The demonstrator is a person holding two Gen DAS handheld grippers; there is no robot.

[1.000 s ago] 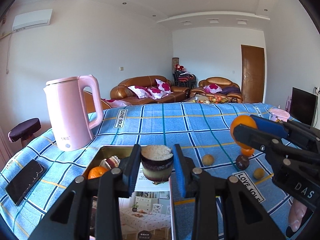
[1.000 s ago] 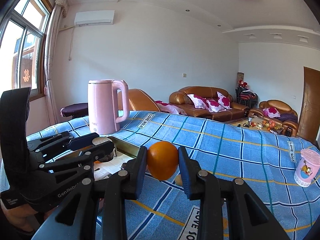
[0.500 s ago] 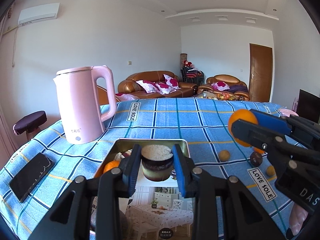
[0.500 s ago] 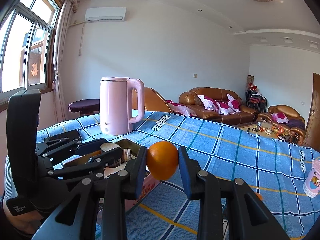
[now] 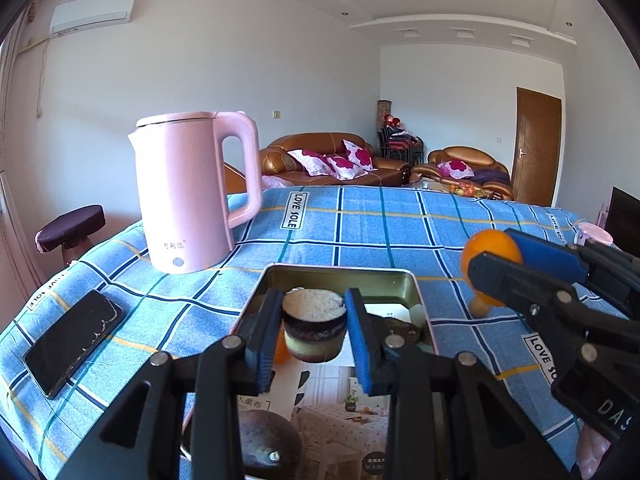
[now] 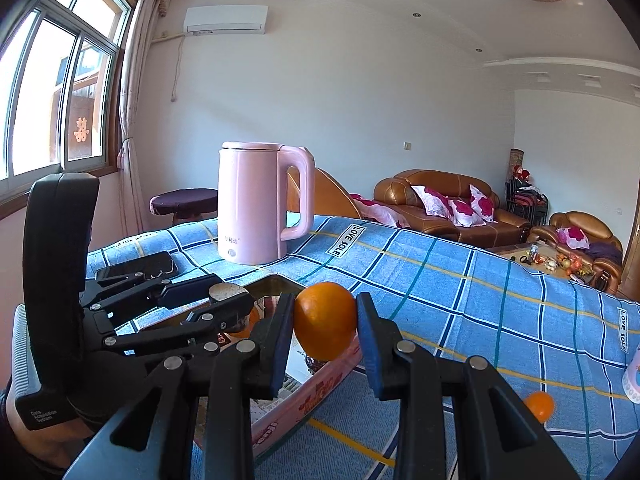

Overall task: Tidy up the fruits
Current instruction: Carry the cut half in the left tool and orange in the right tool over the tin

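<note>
Both grippers have been carried over the tin point(image 5: 412, 280) since a second ago, the left gripper point(image 5: 314, 334) clamped on a cut fruit point(image 5: 314, 316), the right gripper point(image 6: 325, 328) on an orange point(image 6: 325, 326), so drop-off looks close.

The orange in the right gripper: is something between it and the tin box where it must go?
Nothing visible blocks the orange from the tin box; the left gripper hangs over the box's far part.
</note>
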